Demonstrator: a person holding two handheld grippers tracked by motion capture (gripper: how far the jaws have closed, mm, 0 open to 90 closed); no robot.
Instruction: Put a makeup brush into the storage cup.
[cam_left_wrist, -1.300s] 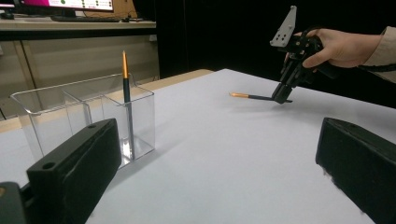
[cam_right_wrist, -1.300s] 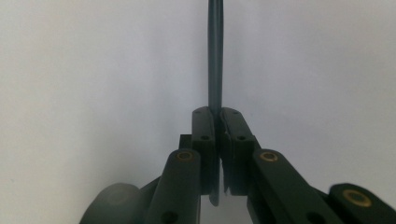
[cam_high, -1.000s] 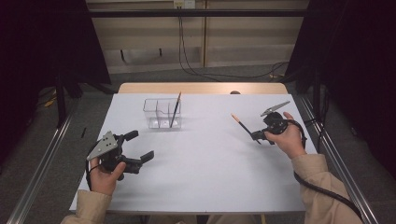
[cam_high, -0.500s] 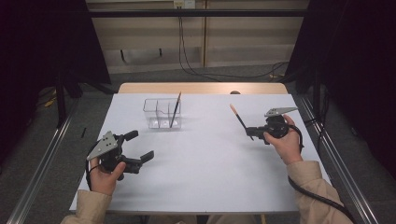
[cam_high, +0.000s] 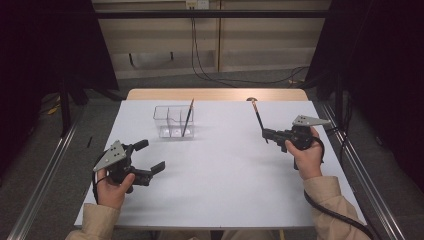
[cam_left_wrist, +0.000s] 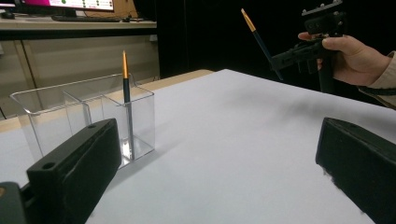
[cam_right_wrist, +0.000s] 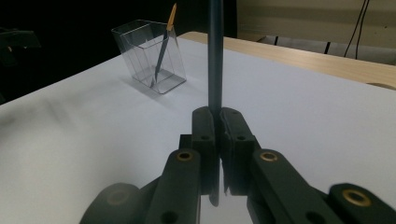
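Presently, a dark pen (cam_high: 258, 116) with a tan tip is clamped between the closed jaws of the right gripper (cam_high: 266, 133), which is held above the right part of the white table (cam_high: 225, 170). In the high view, the pen is seen rising from the jaws and leaning toward the far edge of the table, its tip lying over the wooden strip (cam_high: 215, 94) at that edge. In the right gripper view, the pen shaft (cam_right_wrist: 215, 56) is seen standing straight up out of the pressed-together pads, with the lower end passing down between them.

The left gripper (cam_high: 150, 156) is held low over the near left part of the table, with its jaws spread wide apart and nothing between them. In the left gripper view, bare table surface is seen between the two black pads (cam_left_wrist: 74, 172).

A clear plastic organiser (cam_high: 172, 121) with several compartments is set on the far left-centre of the table, well apart from both grippers. A second pen (cam_high: 187, 118) of the same kind is stood in its rightmost compartment, tilted, with the tan tip uppermost.

No brand, label or legible writing is visible on the pens, the organiser or the grippers. A monitor (cam_left_wrist: 60, 4) is partly seen at the top left of the left gripper view; its on-screen content is too small to be read.
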